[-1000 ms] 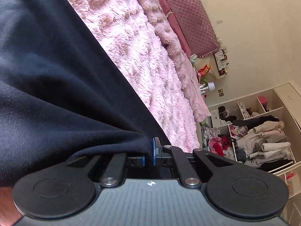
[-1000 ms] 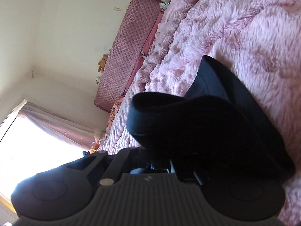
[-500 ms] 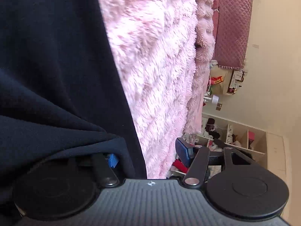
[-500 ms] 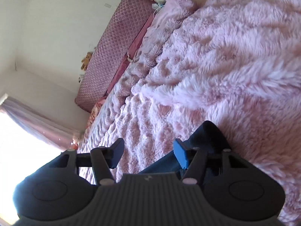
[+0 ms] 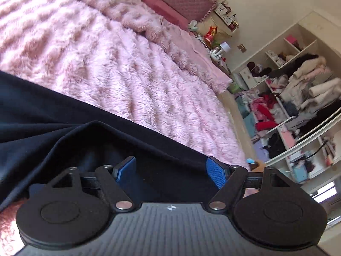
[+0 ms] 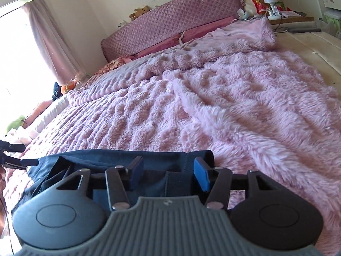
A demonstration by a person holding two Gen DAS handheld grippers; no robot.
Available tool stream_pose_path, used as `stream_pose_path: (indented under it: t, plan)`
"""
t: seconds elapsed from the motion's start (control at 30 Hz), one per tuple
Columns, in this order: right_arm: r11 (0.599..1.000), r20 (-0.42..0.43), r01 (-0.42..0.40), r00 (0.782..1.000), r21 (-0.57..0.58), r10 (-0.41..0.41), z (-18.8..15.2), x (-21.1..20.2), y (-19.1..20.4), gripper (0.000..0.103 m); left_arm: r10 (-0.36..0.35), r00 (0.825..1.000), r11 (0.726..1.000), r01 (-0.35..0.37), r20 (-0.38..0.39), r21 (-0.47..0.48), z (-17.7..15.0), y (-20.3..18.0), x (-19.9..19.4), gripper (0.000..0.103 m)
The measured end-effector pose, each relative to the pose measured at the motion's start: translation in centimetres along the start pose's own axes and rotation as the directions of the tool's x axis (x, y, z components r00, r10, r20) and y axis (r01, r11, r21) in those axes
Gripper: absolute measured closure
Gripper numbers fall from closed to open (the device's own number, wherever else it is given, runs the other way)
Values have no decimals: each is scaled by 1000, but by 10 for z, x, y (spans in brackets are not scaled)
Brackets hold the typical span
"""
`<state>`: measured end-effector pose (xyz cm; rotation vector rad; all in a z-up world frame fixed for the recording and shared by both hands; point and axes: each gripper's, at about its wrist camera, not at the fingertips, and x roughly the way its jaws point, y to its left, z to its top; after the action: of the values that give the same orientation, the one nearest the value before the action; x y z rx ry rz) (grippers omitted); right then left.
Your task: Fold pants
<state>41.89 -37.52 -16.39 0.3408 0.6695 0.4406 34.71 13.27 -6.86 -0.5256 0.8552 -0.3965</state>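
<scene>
Both tongs spread wide, empty, over pants lying on the bed.
Left tongs (image 5: 170, 168) and right tongs (image 6: 168, 170) hover above dark pants (image 6: 102, 160) on pink blanket (image 6: 234, 106); judged ready to regrip for another fold.

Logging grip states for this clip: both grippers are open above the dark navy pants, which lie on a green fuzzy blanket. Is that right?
Not quite: the blanket is pink, not green, as the right wrist view shows. The rest holds: the left gripper and right gripper are both open above the dark navy pants.
</scene>
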Motion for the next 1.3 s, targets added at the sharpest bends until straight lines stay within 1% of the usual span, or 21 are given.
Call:
stream_pose_path:
  t: [0.07,0.17,0.23,0.3,0.4,0.47,0.5,0.6,0.63,0.7,0.73,0.77,0.8,0.83,0.87,0.9,0.97,1.03,1.1,1.23,1.3]
  plan:
    - [998,-12,-19,1000,-55,18,-3,2,3,52,90,993,992,-96,77,82,-20,-20,-2,16]
    - [974,-40,-10,999,-225,0,-7,7,15,52,139,981,984,-152,137,89,-48,-36,11,20]
    - [965,-60,-20,998,-263,4,-4,12,12,52,142,976,982,-159,164,99,-64,-40,20,21]
    - [965,-86,-55,996,-258,33,0,16,7,50,136,972,982,-158,190,105,-82,-42,28,23]
    - [945,-129,-117,988,-306,81,7,25,5,38,86,981,983,-112,175,145,-101,-41,37,23]
    - [921,-170,-120,984,-371,59,11,35,9,21,68,987,978,-95,143,188,-107,-40,42,24]
    - [912,-216,-134,975,-387,52,14,44,9,20,78,990,972,-102,117,211,-110,-41,46,24]
    - [895,-352,-245,930,-373,108,23,65,6,31,112,990,968,-128,86,216,-114,-40,54,27]
    - [877,-373,-274,920,-395,120,25,69,9,40,107,990,970,-124,86,210,-113,-38,55,27]
    - [830,-401,-304,910,-468,107,27,75,15,49,94,991,974,-111,92,199,-115,-37,58,27]
    - [818,-424,-312,901,-483,93,28,79,15,57,90,991,974,-107,94,199,-115,-36,58,27]
    - [818,-446,-316,891,-480,83,30,84,13,72,90,991,974,-108,98,199,-118,-36,60,27]
    - [826,-460,-316,884,-467,78,32,87,8,77,91,991,973,-110,97,201,-119,-36,61,27]
    - [845,-469,-314,879,-434,86,38,88,1,89,94,991,972,-112,97,205,-121,-36,61,27]
    - [860,-474,-317,875,-401,102,42,88,-4,93,95,991,971,-114,97,210,-122,-36,61,27]
    - [873,-470,-320,874,-369,122,46,85,-9,96,95,991,970,-114,99,214,-122,-36,60,27]
    - [865,-450,-320,884,-386,125,46,77,-8,101,91,991,971,-111,100,210,-122,-36,59,27]
    - [865,-438,-318,889,-388,131,46,72,-6,101,88,991,974,-107,98,200,-122,-36,59,27]
    - [867,-398,-302,907,-396,134,49,64,-6,102,85,992,976,-102,96,192,-122,-34,58,27]
    - [879,-268,-233,955,-416,127,63,50,-6,102,79,992,982,-94,97,166,-121,-32,55,27]
    - [876,-259,-208,961,-434,100,64,51,-5,102,78,992,984,-92,96,150,-119,-33,53,27]
